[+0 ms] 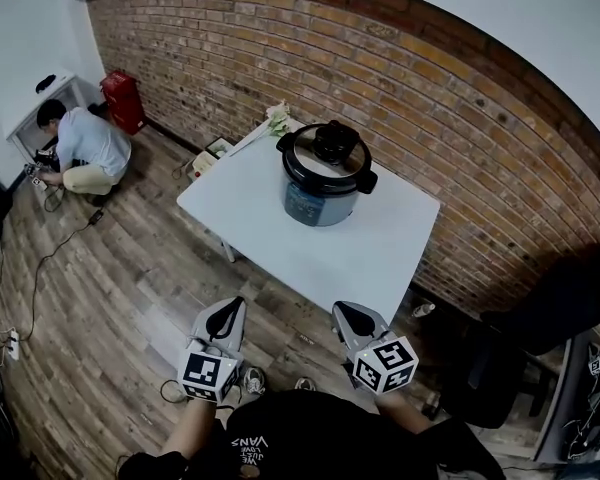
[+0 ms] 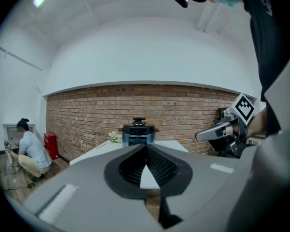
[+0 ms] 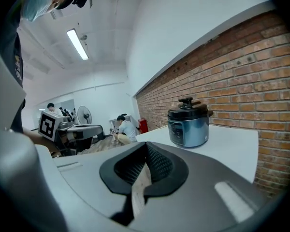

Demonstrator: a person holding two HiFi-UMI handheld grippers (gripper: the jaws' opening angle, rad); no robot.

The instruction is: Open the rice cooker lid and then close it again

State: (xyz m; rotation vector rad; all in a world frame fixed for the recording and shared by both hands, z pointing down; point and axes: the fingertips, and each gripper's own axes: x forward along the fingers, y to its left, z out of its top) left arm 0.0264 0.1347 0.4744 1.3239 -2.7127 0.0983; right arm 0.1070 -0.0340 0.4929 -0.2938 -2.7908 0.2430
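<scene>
Rice cooker (image 1: 325, 173) sits with its lid (image 1: 327, 151) down toward the far side of the white table (image 1: 280, 248), near the brick wall (image 1: 430, 98). Left gripper (image 1: 236, 305) and right gripper (image 1: 344, 314) are both squeezed closed on nothing, short of the table's near edge, just bare tabletop in between. Black chair (image 1: 540, 338) to the right, a person (image 1: 80, 153) crouching by a red container (image 1: 123, 101) far left

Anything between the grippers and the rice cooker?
Nothing visible. The rice cooker stands lid-on on the table; left gripper and right gripper, both shut and empty, face it over floor and bare tabletop.
</scene>
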